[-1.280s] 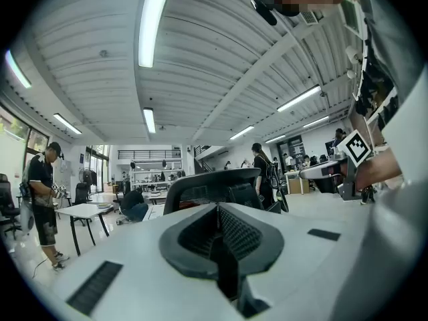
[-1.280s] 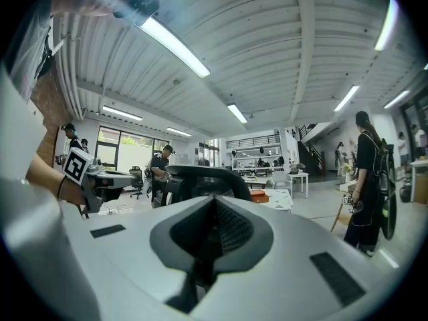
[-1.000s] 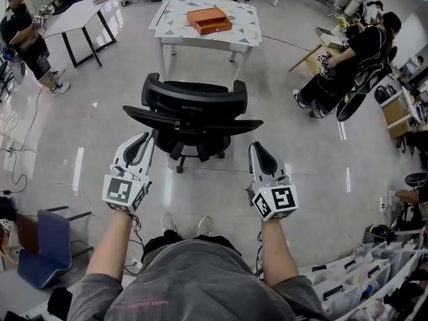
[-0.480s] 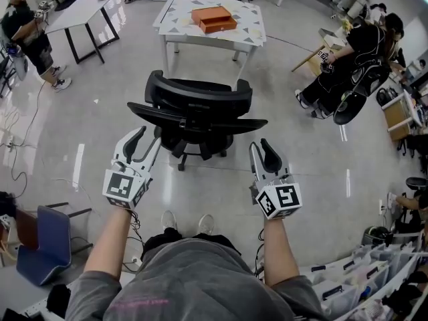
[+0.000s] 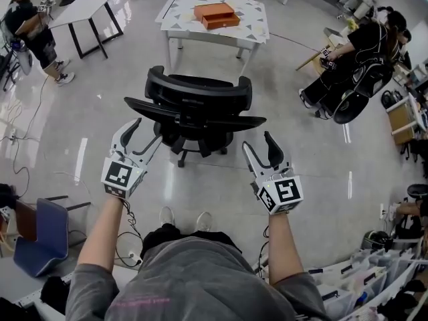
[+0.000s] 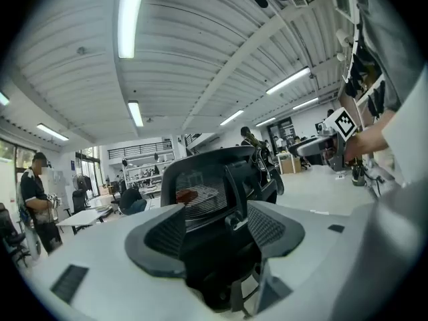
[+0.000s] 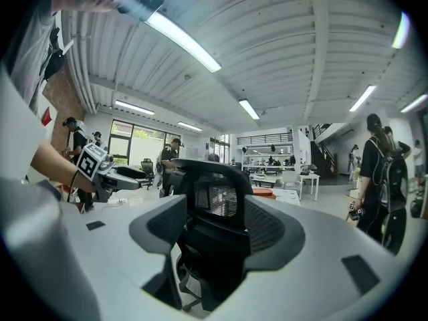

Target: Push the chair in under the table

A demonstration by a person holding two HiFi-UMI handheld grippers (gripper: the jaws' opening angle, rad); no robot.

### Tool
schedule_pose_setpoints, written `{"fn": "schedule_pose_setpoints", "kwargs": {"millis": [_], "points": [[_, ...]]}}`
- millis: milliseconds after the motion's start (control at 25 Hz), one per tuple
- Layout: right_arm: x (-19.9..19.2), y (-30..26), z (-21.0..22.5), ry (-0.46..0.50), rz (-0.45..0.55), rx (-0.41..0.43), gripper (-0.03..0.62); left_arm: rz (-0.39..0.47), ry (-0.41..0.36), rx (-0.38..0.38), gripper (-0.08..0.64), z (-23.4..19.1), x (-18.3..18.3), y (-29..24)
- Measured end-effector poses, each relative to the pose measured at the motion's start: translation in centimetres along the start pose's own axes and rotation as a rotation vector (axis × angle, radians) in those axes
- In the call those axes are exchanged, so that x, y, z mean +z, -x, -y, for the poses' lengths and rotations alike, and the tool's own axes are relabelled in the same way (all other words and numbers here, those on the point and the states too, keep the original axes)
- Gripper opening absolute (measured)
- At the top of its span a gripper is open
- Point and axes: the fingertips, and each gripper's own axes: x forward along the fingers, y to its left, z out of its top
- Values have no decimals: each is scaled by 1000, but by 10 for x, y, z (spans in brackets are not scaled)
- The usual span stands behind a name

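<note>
Jaws on both grippers have just been opening and now stand wide, with nothing pinched between them. In the head view the chair (image 5: 197, 102) sits at centre frame, just above the left gripper (image 5: 147, 131) and right gripper (image 5: 257, 141), its backrest turned toward them and running left to right. The left gripper looks nearer, by the backrest's left end; whether it touches is unclear. Beyond the chair, at top centre, stands the table (image 5: 180, 19), well apart, so the push likely goes straight up-frame.
</note>
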Motion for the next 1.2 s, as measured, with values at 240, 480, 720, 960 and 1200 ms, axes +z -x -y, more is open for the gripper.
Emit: {"fn": "schedule_pose_setpoints", "kwargs": {"millis": [240, 480, 720, 960, 1200], "points": [[-22, -18, 5, 169, -103, 88, 272, -108, -169, -3, 285, -2, -18, -17], [-43, -43, 8, 330, -201, 137, 272, -215, -313, -16, 287, -18, -39, -38], [-74, -68, 12, 541, -385, 132, 273, -303, -501, -43, 290, -44, -61, -64], [-103, -98, 17, 697, -495, 92, 272, -318, -686, -76, 290, -62, -76, -87], [-123, -117, 32, 832, -589, 17, 270, -356, -840, -84, 238, -70, -95, -100]]}}
